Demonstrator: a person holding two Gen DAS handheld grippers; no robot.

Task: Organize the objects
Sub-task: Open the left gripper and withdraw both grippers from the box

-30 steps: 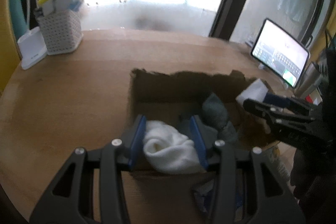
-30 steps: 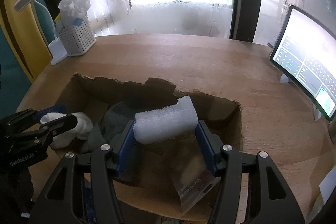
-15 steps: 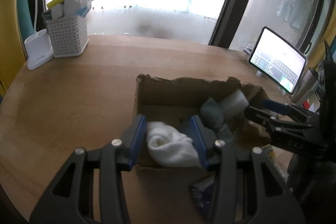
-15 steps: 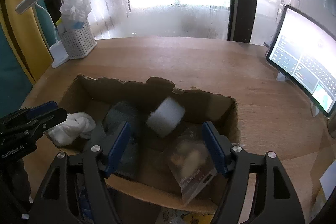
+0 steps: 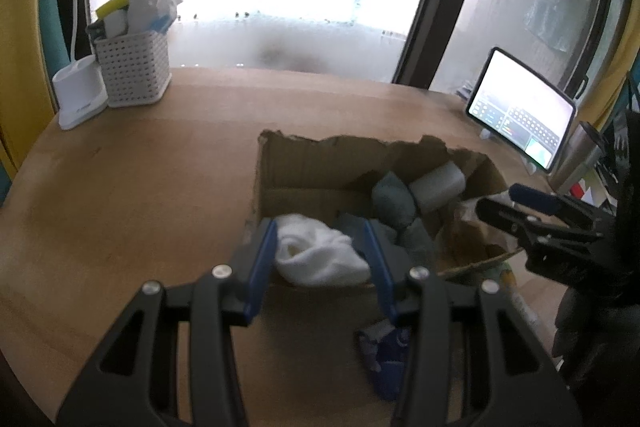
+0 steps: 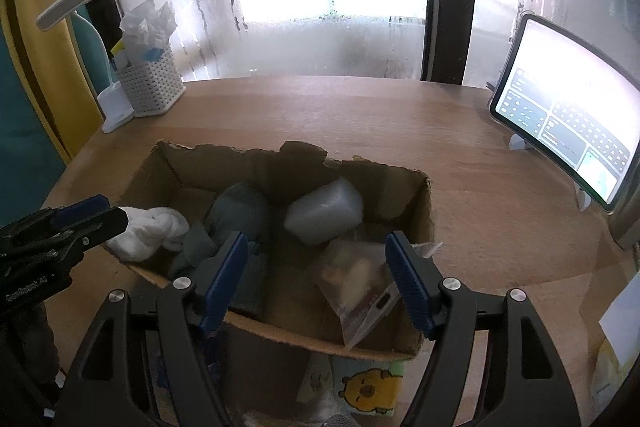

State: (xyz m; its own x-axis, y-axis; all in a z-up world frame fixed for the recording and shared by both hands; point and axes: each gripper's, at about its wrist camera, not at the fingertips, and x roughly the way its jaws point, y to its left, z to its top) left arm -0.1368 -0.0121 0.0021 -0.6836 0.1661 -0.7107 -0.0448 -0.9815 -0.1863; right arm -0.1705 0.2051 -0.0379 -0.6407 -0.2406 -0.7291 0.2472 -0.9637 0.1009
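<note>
An open cardboard box (image 5: 320, 155) stands on the wooden table. My left gripper (image 5: 318, 231) is shut on a white rolled cloth (image 5: 320, 259) over the box's near left corner; the right wrist view shows the cloth (image 6: 148, 231) held by the left gripper (image 6: 88, 219). My right gripper (image 6: 316, 241) is open above the box's near side with nothing between its pads. A white foam block (image 6: 324, 211) lies inside the box (image 6: 424, 211) against the back wall, beside a grey cloth bundle (image 6: 240, 207). A clear packet (image 6: 356, 275) leans at the front right.
A white perforated basket (image 5: 134, 73) and a white lamp base (image 5: 78, 99) stand at the table's far left. A lit tablet (image 5: 520, 111) and a metal tumbler (image 5: 576, 155) stand at the right. A blue packet (image 5: 384, 355) and a bear-print pack (image 6: 368, 387) lie before the box.
My right gripper opened and let go of the foam block, which dropped into the box. Both grippers drew back a little; the left one kept its hold on the white cloth.
</note>
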